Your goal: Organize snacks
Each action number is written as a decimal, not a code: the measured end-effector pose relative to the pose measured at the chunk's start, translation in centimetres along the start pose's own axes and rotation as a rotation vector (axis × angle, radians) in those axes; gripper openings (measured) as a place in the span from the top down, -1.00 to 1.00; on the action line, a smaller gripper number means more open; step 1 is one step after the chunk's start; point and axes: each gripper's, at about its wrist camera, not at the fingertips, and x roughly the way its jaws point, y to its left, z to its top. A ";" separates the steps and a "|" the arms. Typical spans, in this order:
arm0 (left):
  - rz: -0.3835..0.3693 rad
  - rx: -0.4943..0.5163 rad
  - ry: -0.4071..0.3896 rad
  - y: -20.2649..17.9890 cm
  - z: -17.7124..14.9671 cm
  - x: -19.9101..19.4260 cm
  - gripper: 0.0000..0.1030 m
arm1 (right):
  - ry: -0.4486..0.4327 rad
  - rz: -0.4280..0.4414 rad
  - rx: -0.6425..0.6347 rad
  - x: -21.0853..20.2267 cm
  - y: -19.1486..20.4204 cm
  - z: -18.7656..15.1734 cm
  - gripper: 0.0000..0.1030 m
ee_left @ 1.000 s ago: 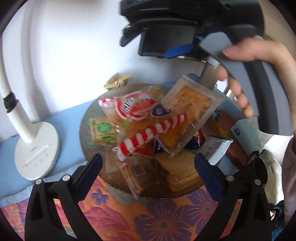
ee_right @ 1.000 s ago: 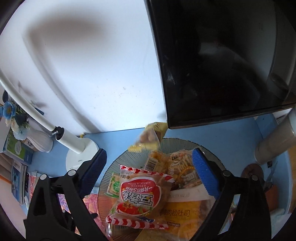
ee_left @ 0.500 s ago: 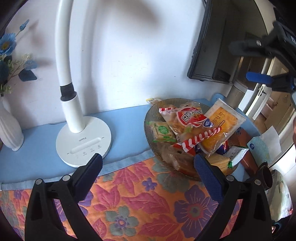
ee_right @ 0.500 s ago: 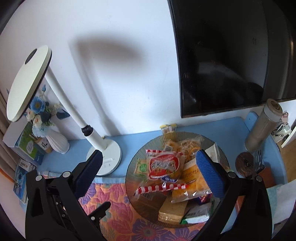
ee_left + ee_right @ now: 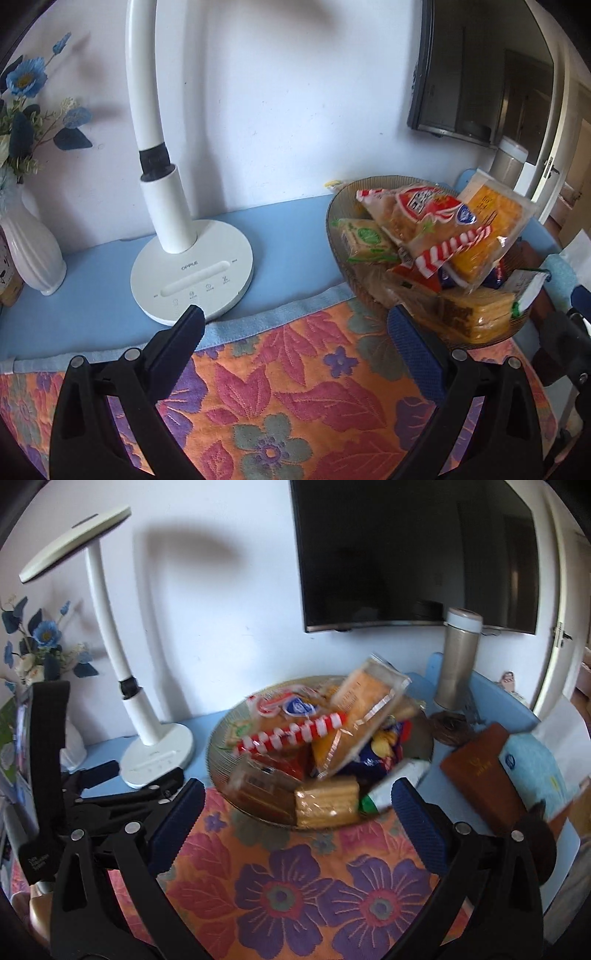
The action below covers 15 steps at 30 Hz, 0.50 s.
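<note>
A brown glass plate (image 5: 334, 236) (image 5: 218, 760) piled with snack packets sits on the table. On top lie a red-and-white striped bun packet (image 5: 432, 225) (image 5: 291, 731) and an orange cake packet (image 5: 487, 229) (image 5: 354, 709); wafers (image 5: 469, 310) (image 5: 327, 799) and a green cracker pack (image 5: 364, 240) lie lower. My left gripper (image 5: 295, 332) stands open over the floral cloth, left of the plate, holding nothing. My right gripper (image 5: 299, 808) is open and empty, just in front of the plate.
A white desk lamp (image 5: 192, 273) (image 5: 155, 746) stands left of the plate, with a white vase of blue flowers (image 5: 33, 251) beyond it. A gold flask (image 5: 456, 664), brown book (image 5: 484, 775) and tissue pack (image 5: 532, 771) lie right. A TV (image 5: 413, 554) hangs on the wall.
Both grippers have pulled back from above the plate to the near side of the table. The left one has swung leftward, bringing the lamp and vase into view. The snacks stay piled on the plate.
</note>
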 end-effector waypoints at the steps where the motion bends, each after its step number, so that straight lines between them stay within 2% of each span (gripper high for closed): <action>1: 0.012 -0.002 -0.004 -0.1 -0.5 0.4 -0.90 | 0.006 -0.017 0.006 0.6 -0.3 -0.5 -0.94; 10: 0.044 -0.033 -0.065 -0.2 -3.9 2.0 -0.90 | 0.010 -0.075 0.049 4.8 -1.8 -4.9 -0.94; 13: 0.070 -0.030 -0.081 -0.3 -4.8 2.4 -0.90 | 0.082 -0.110 0.046 6.6 -1.8 -5.2 -0.94; 15: 0.087 -0.036 -0.078 -0.1 -4.8 2.5 -0.90 | 0.092 -0.108 0.045 6.9 -1.9 -5.3 -0.94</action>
